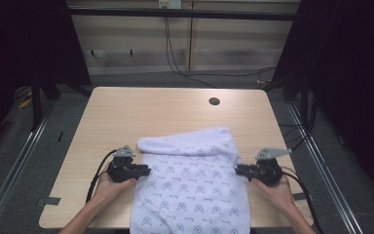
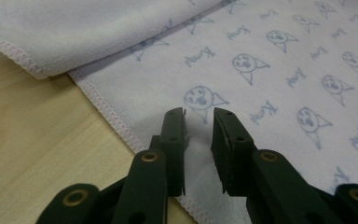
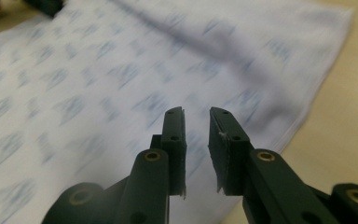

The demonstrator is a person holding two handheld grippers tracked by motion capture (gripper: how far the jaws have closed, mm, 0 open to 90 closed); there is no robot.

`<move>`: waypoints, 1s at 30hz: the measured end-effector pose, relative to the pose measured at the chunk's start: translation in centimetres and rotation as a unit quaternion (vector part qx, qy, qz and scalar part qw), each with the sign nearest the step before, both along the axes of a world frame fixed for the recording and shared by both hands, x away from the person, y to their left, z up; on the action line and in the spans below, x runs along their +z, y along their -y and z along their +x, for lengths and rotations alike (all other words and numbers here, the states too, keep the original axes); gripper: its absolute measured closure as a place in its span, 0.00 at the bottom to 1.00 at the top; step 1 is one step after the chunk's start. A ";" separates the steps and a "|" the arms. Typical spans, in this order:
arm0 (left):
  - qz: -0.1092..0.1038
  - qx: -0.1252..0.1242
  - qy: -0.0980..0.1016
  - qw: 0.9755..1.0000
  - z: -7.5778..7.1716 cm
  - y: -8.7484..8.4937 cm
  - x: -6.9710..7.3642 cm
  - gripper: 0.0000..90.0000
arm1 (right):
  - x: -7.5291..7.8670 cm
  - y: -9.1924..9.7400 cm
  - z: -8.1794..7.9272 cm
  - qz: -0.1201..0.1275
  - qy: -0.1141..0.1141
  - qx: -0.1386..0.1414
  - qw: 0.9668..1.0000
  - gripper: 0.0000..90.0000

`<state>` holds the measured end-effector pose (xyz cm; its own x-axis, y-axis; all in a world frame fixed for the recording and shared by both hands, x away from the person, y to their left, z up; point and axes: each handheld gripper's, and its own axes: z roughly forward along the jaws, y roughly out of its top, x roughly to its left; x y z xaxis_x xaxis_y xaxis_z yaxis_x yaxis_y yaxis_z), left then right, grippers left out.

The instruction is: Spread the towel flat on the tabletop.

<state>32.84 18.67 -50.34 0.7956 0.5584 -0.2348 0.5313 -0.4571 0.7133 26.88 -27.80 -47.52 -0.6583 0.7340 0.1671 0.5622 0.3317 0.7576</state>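
High view: the towel (image 1: 192, 187) is seen lying lengthwise toward the table's (image 1: 126, 112) near edge, flanked at its two long side edges by the left gripper (image 1: 145, 170) and right gripper (image 1: 238, 170), both pointed inward with jaws slightly apart, gripping nothing.

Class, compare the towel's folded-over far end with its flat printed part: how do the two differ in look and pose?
The folded-over far end shows a plain side with almost no print; the flat printed part is covered in small blue faces and words. The folded end lies doubled over as a rounded band; the printed part lies in a single flat spread. Both belong to one pale towel with a stitched edge.
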 end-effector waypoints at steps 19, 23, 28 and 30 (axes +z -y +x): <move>0.000 -0.004 0.008 1.000 -0.9 -0.5 0.0 0.74 | -3.2 -3.0 15.3 -0.051 -0.010 -0.105 0.993 0.79; 0.000 -0.002 0.009 1.000 -1.1 -0.5 0.0 0.72 | -3.2 -1.9 15.8 -0.058 -0.007 -0.131 0.990 0.75; 0.001 -0.002 0.005 1.000 -1.7 -0.7 0.1 0.69 | -3.1 -2.0 15.5 -0.040 -0.003 -0.135 0.990 0.62; 0.004 0.003 0.003 1.000 -2.1 -1.0 0.2 0.69 | -2.3 -1.7 14.7 -0.016 0.010 -0.124 0.992 0.60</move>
